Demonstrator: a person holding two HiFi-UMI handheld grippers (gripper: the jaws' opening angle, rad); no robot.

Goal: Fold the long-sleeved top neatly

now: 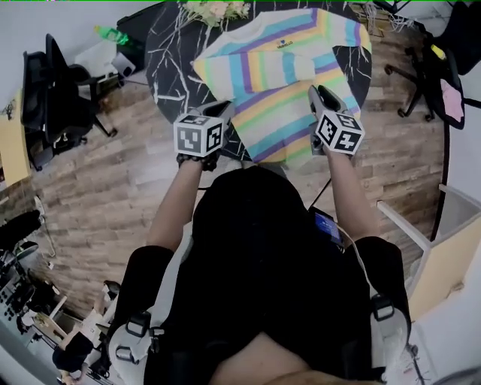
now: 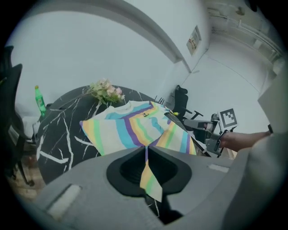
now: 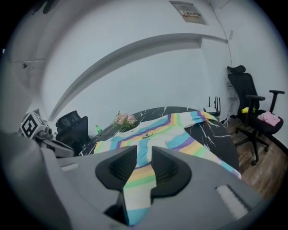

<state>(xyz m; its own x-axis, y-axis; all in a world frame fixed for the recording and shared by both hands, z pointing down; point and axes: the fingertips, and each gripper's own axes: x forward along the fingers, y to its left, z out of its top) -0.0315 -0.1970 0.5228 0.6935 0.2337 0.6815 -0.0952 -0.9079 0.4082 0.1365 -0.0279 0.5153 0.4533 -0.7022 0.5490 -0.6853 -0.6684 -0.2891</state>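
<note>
On the round black marble-look tabletop (image 1: 169, 45), veined in white, the left gripper (image 2: 146, 152) had its dark, scooped fingers (image 2: 128, 168) clenched almost together on a thin fold of the pastel-striped long-sleeved top (image 1: 285, 68). The right gripper (image 3: 144, 155) held its fingers (image 3: 168, 168) partly apart, and a wider band of the same soft fabric filled the gap between them. The top lay spread face up with its collar toward 12 o'clock and its hem at the 6 o'clock edge. The grippers had the hem at about 7 and 5 o'clock. Its yellow, blue, purple and green stripes ran diagonally. A bunch of pale flowers (image 1: 218, 9) sat at 12 o'clock.
</note>
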